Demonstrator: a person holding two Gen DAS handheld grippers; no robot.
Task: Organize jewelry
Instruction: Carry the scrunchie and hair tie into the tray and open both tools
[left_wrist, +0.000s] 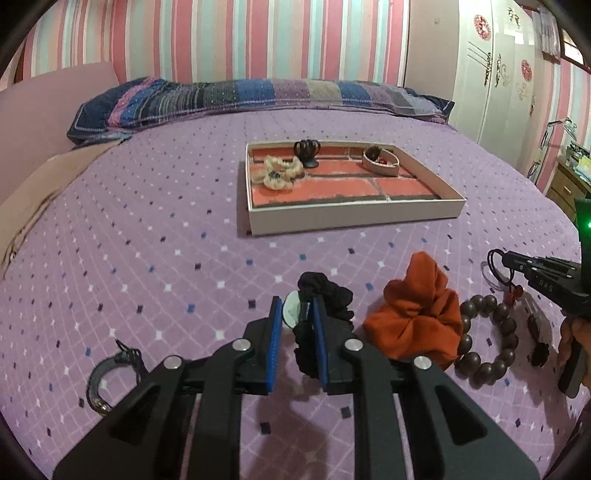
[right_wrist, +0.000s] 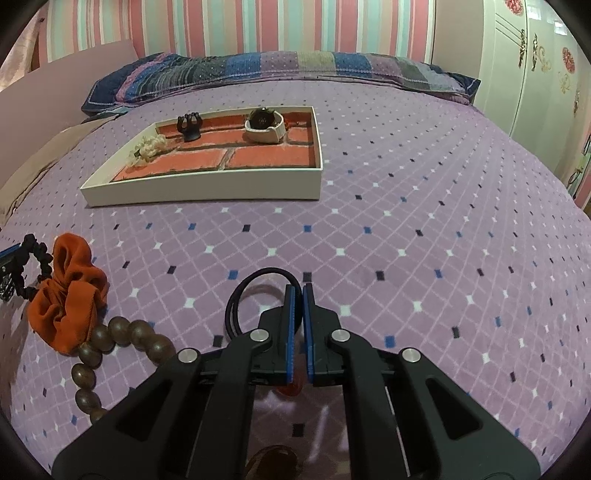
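My left gripper (left_wrist: 297, 314) is shut on a black scrunchie (left_wrist: 325, 295), low over the purple bedspread; a small round pale piece sits between the pads. My right gripper (right_wrist: 298, 295) is shut on a thin black hair tie (right_wrist: 240, 299), whose loop sticks out to the left. It also shows at the right edge of the left wrist view (left_wrist: 517, 264). An orange scrunchie (left_wrist: 417, 317) and a brown bead bracelet (left_wrist: 487, 339) lie between the two grippers. The white tray (left_wrist: 351, 216) with a brick-pattern floor holds a cream scrunchie (left_wrist: 280, 173), a black claw clip (left_wrist: 306, 152) and a beige band (left_wrist: 382, 164).
A dark ring-shaped piece (left_wrist: 99, 380) lies on the bed at the left. A small dark item (left_wrist: 539, 350) lies right of the beads. A striped pillow (left_wrist: 258, 96) lies along the headboard. A white wardrobe (left_wrist: 498, 74) and a wooden nightstand (left_wrist: 569, 181) stand at the right.
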